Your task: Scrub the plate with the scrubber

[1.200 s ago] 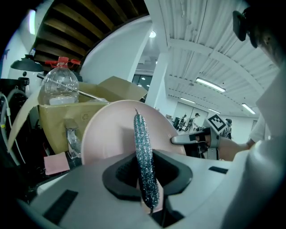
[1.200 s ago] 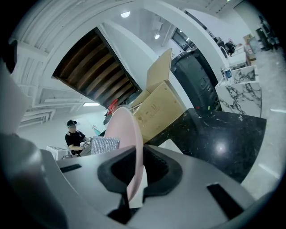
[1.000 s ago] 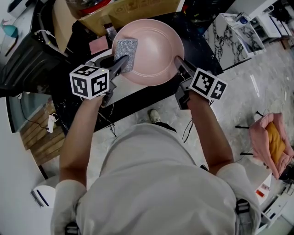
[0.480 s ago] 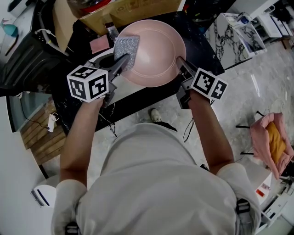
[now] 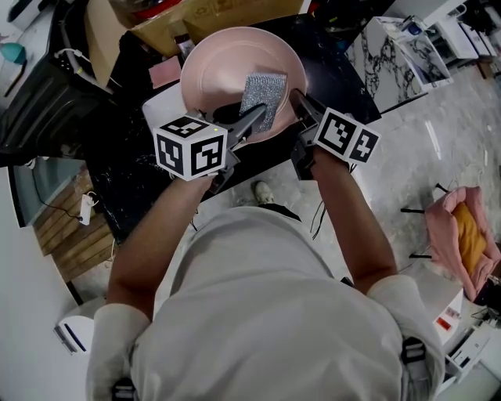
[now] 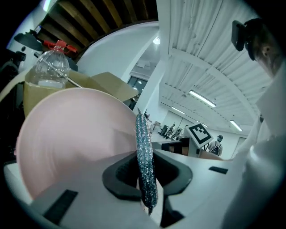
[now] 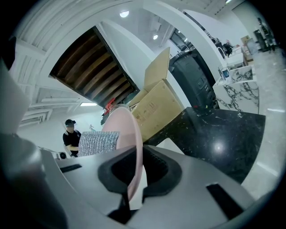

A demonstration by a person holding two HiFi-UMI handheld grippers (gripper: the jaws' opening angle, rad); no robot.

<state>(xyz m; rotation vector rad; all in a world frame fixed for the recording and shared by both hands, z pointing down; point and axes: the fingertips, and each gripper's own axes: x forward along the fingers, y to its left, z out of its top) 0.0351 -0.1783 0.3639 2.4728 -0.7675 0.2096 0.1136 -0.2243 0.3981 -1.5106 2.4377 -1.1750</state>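
A pink plate point(image 5: 219, 70) is held tilted above the black counter point(image 5: 344, 63). My right gripper point(image 5: 298, 100) is shut on its right rim; in the right gripper view the plate point(image 7: 132, 147) runs edge-on between the jaws of that gripper point(image 7: 131, 181). My left gripper point(image 5: 252, 119) is shut on a silver scrubber point(image 5: 264, 91), which lies against the right part of the plate's face. In the left gripper view the scrubber point(image 6: 144, 161) stands edge-on between the jaws of this gripper point(image 6: 146, 190), with the plate point(image 6: 67, 134) just to its left.
An open cardboard box point(image 5: 196, 14) stands behind the plate, with a plastic bottle point(image 6: 50, 67) near it. A marble-patterned block point(image 5: 391, 55) sits at the right of the counter. A pink bag point(image 5: 463, 243) lies on the floor at far right.
My left gripper has carried the scrubber rightward across the plate, from its left rim to its right part. The right gripper has kept its hold on the rim.
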